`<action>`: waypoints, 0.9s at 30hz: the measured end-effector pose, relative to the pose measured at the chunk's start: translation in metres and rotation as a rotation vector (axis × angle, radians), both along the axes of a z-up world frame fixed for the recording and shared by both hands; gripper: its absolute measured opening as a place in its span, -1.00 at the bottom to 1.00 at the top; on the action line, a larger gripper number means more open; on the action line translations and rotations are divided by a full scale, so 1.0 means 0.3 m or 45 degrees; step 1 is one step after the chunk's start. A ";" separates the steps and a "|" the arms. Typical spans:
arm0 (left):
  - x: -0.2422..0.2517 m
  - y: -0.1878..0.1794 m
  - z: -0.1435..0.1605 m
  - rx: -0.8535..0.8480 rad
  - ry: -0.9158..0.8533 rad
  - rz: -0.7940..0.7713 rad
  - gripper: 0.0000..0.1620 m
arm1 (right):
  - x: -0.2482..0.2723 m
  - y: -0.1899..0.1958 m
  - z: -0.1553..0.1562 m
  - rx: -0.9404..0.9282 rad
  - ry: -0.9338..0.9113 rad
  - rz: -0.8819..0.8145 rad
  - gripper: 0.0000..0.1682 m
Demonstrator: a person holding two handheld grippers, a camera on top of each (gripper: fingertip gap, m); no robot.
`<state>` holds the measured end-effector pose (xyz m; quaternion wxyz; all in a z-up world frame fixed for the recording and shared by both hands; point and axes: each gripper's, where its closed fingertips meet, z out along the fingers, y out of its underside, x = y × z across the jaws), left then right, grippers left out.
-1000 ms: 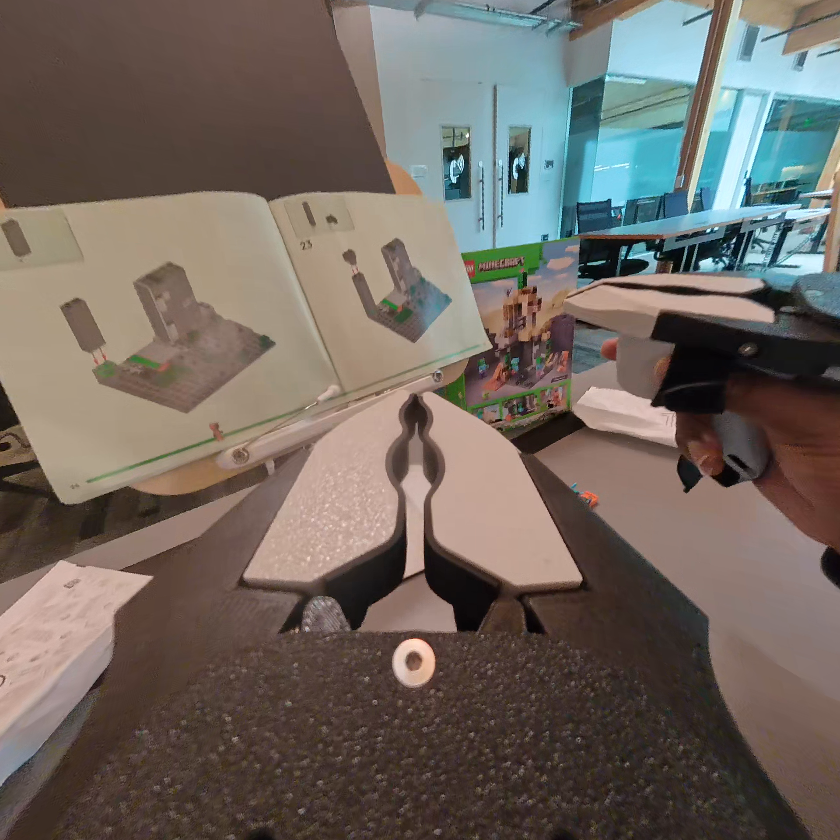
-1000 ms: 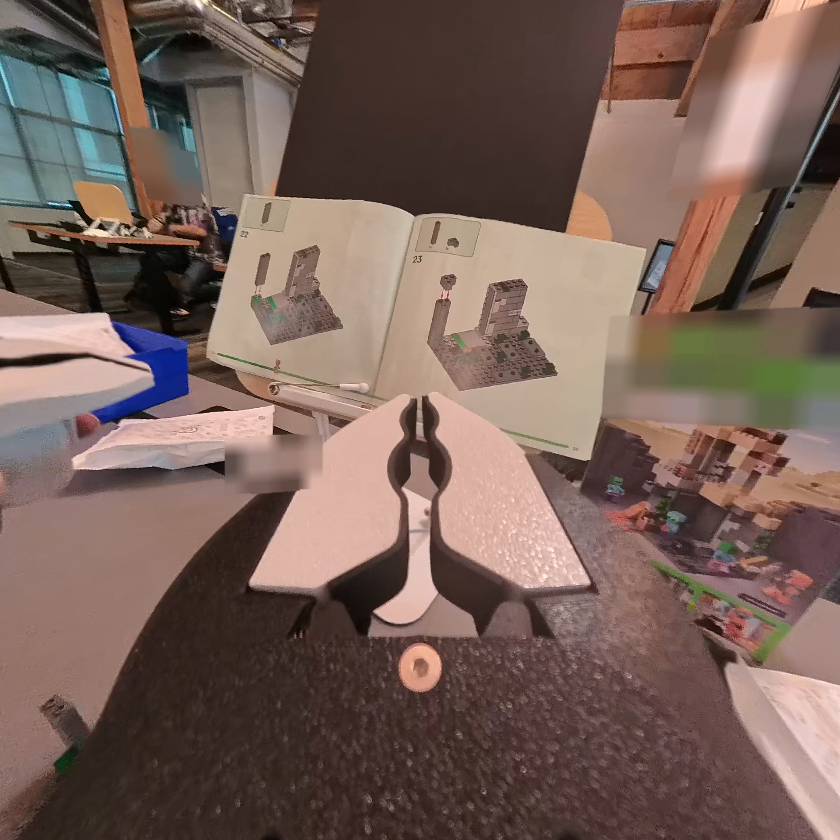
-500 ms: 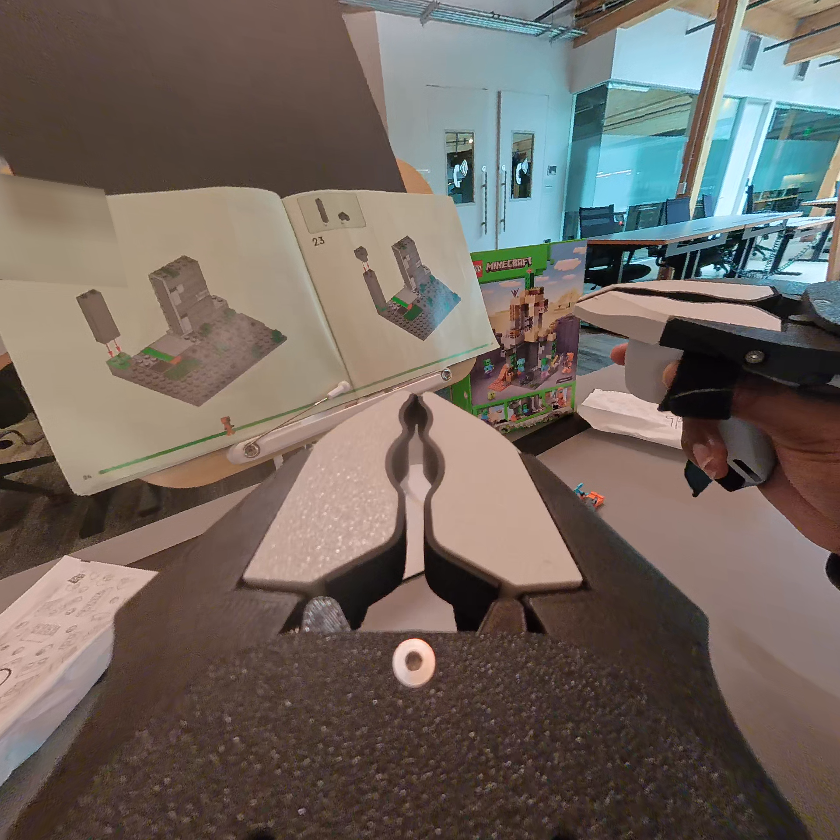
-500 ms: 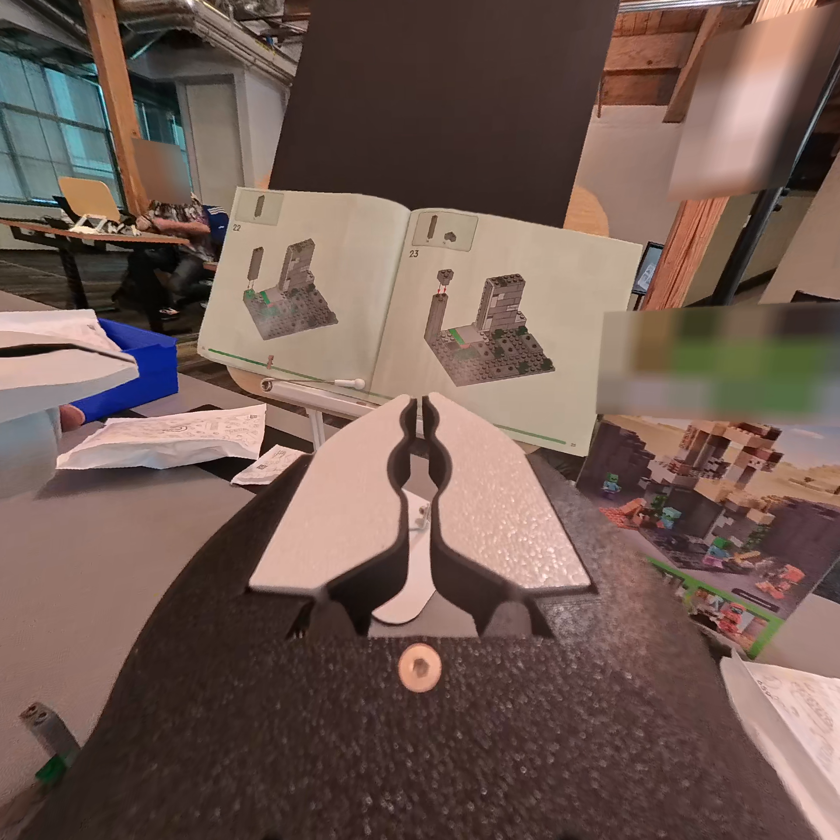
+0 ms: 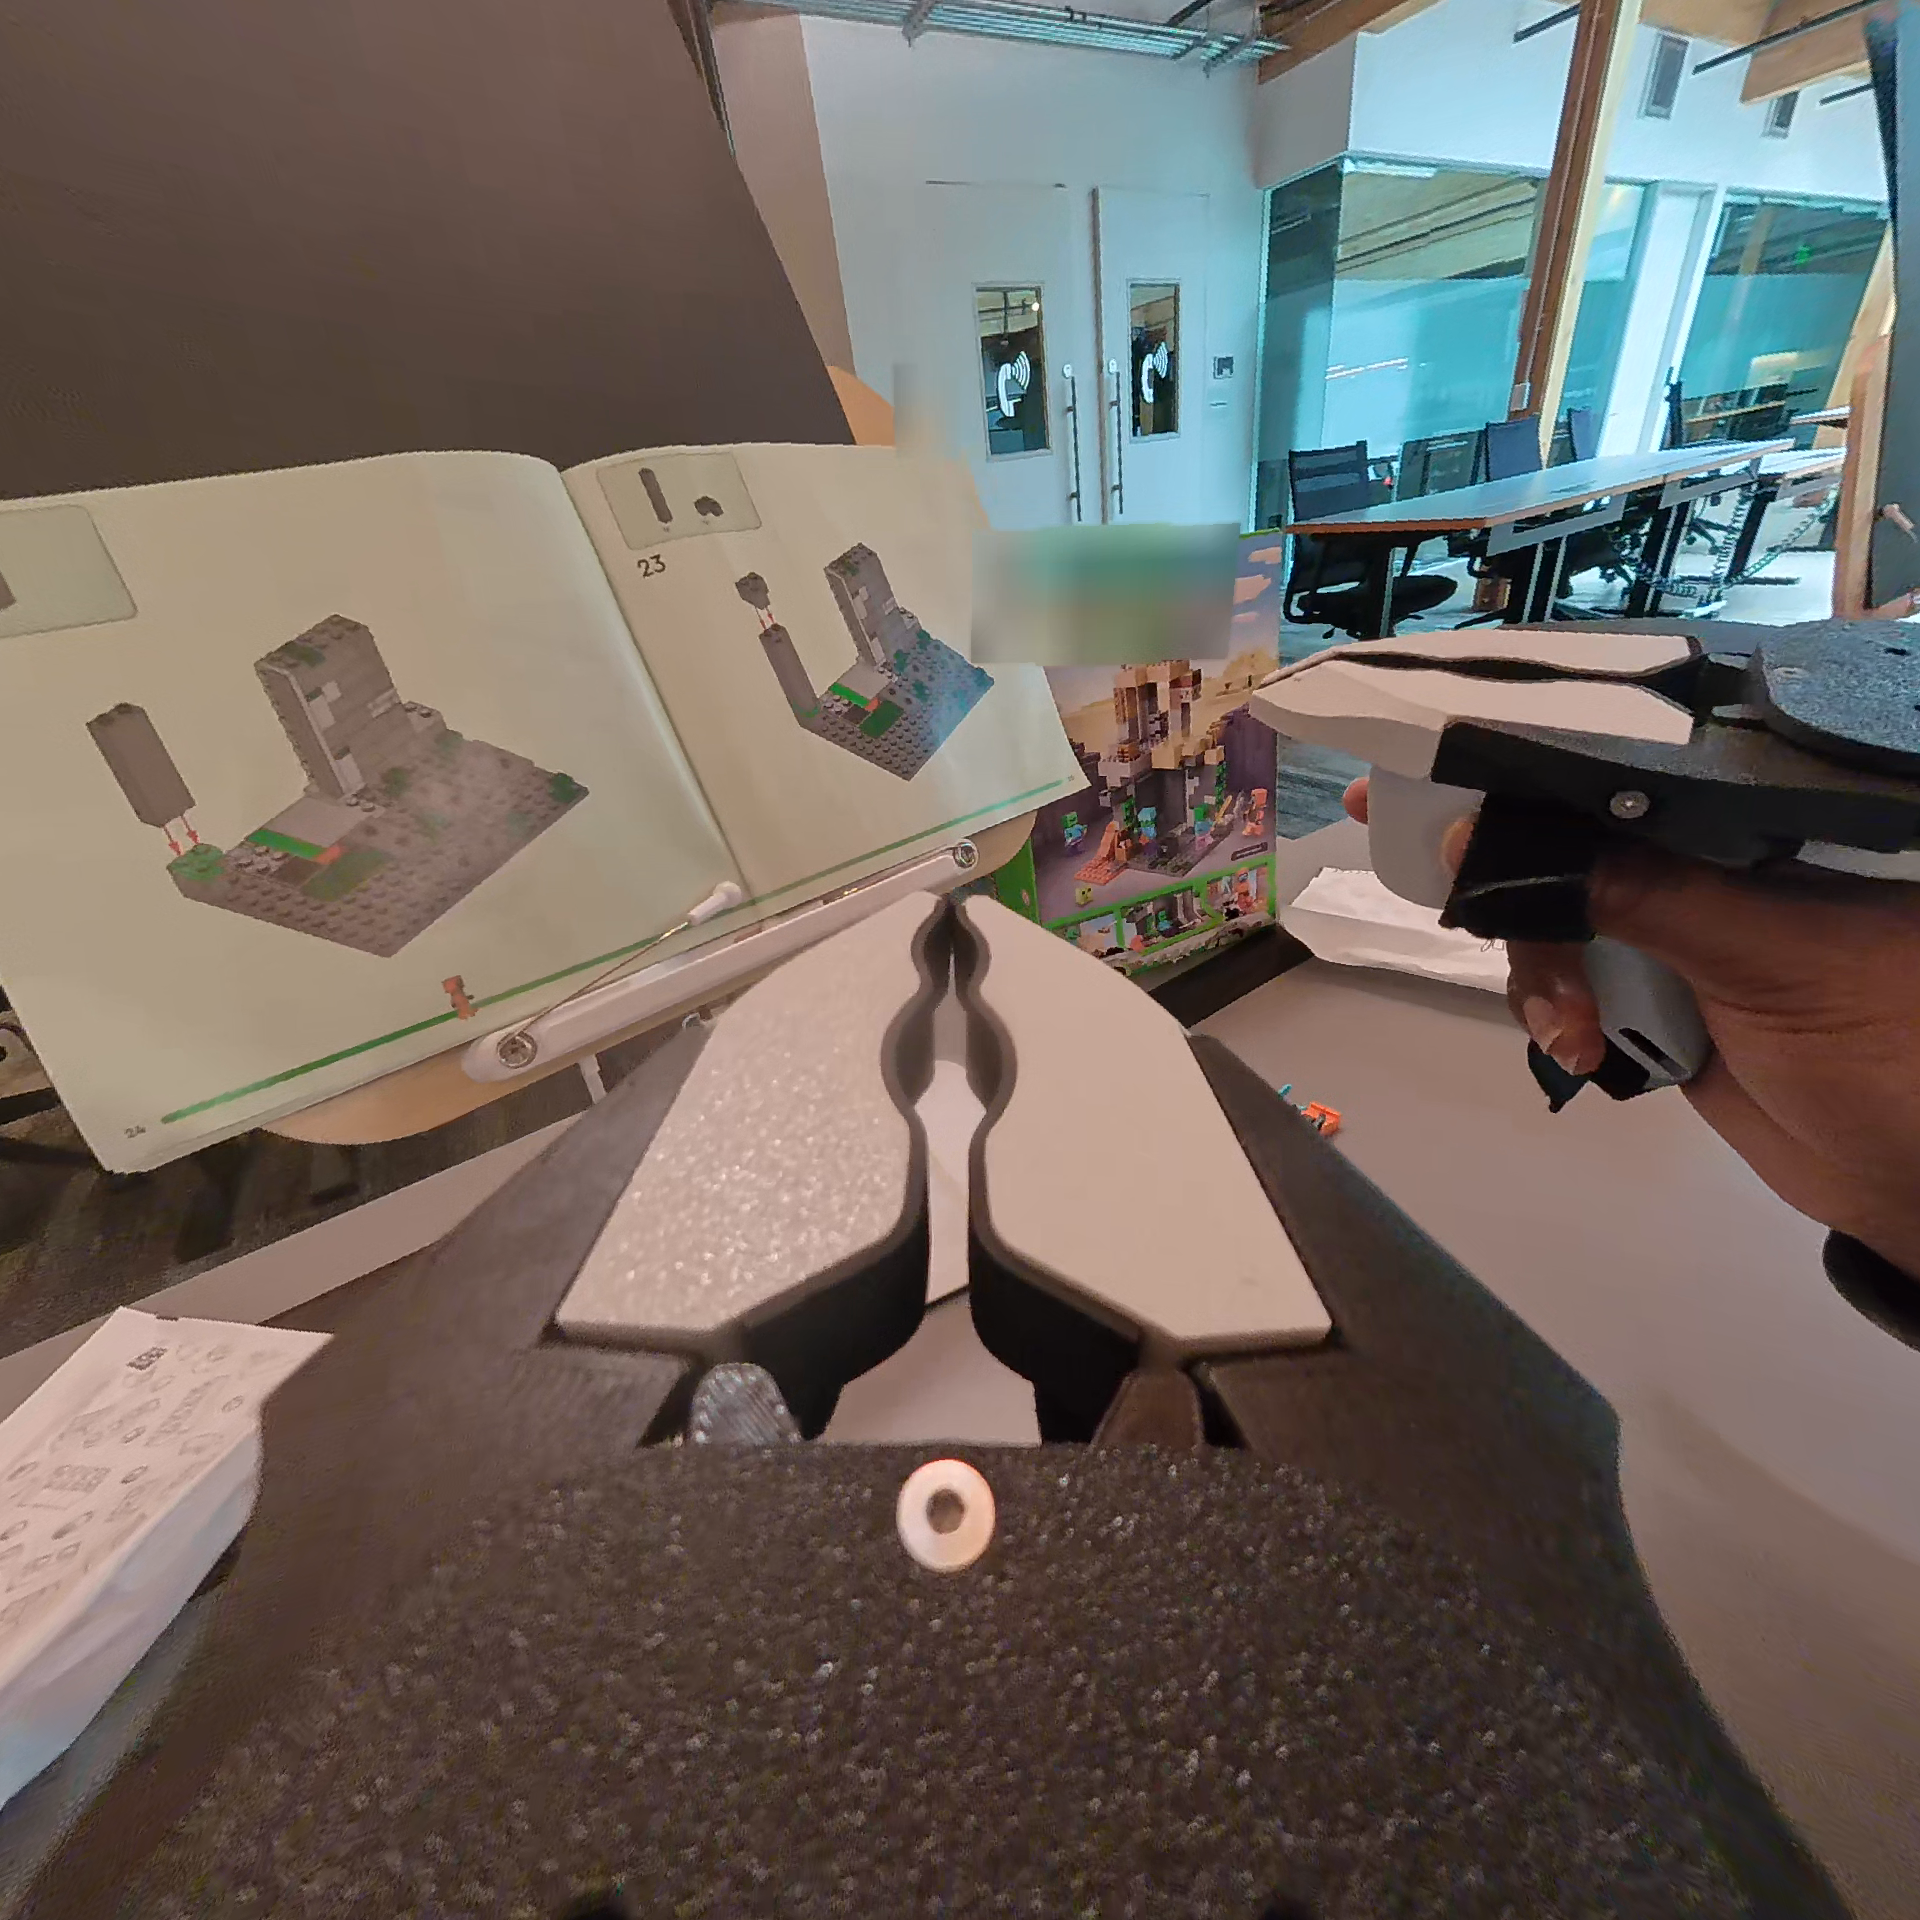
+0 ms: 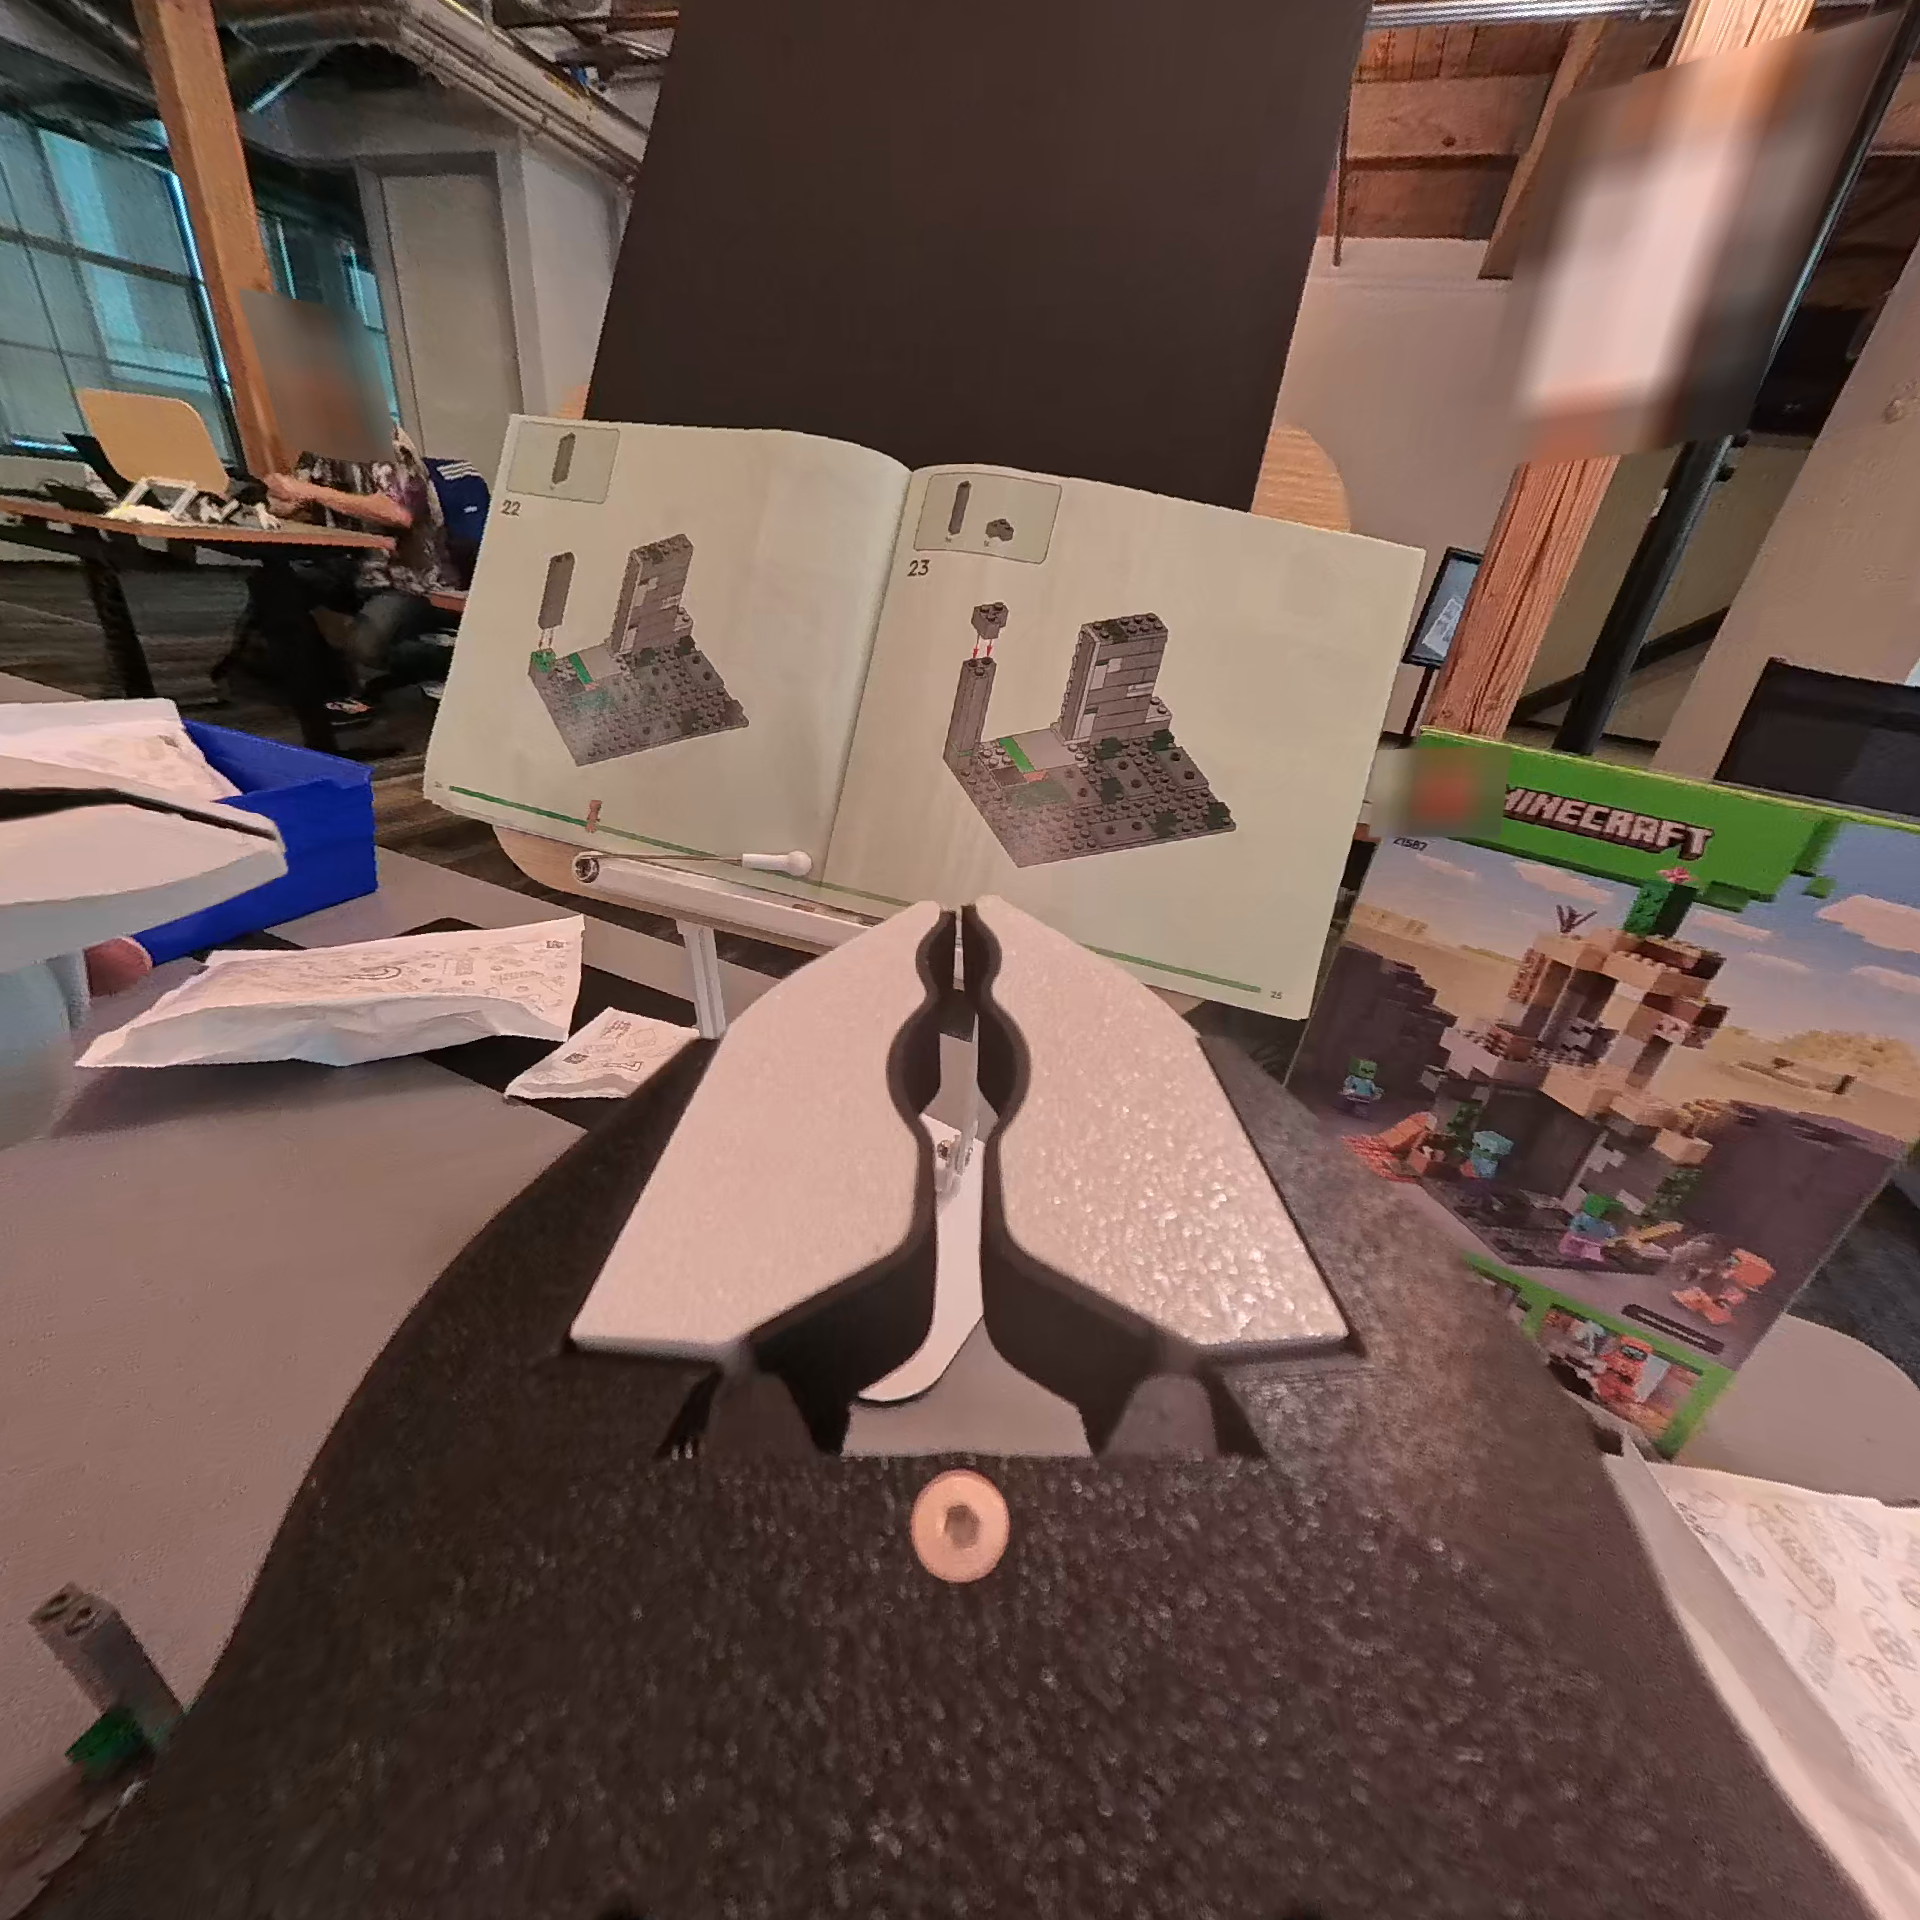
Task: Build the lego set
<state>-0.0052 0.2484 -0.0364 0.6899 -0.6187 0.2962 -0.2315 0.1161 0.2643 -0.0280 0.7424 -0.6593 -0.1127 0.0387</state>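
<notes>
Tongs, left [image 5: 951, 920] and right [image 6: 958, 920], pressed together empty, have lifted slightly; manual [image 6: 914, 707] ahead, no brick picked yet.

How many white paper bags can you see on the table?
3, seen from the right wrist: a big one beside the blue bin, a small one by the book stand, another at the right edge. More may be hidden.

Pale green booklet [image 6: 883, 665]; possibly grey brick [image 6: 88, 1652].
</notes>
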 end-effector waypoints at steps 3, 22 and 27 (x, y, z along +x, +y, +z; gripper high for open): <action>-0.005 -0.006 0.002 0.000 -0.013 -0.011 -1.00 | -0.010 -0.002 -0.008 -0.003 -0.012 0.002 -0.98; -0.018 -0.017 -0.009 0.018 -0.040 -0.042 -1.00 | 0.004 -0.012 -0.006 0.041 0.018 0.029 -0.99; -0.032 -0.015 -0.004 0.026 -0.052 0.009 -1.00 | 0.024 -0.015 0.003 0.045 0.019 -0.011 -1.00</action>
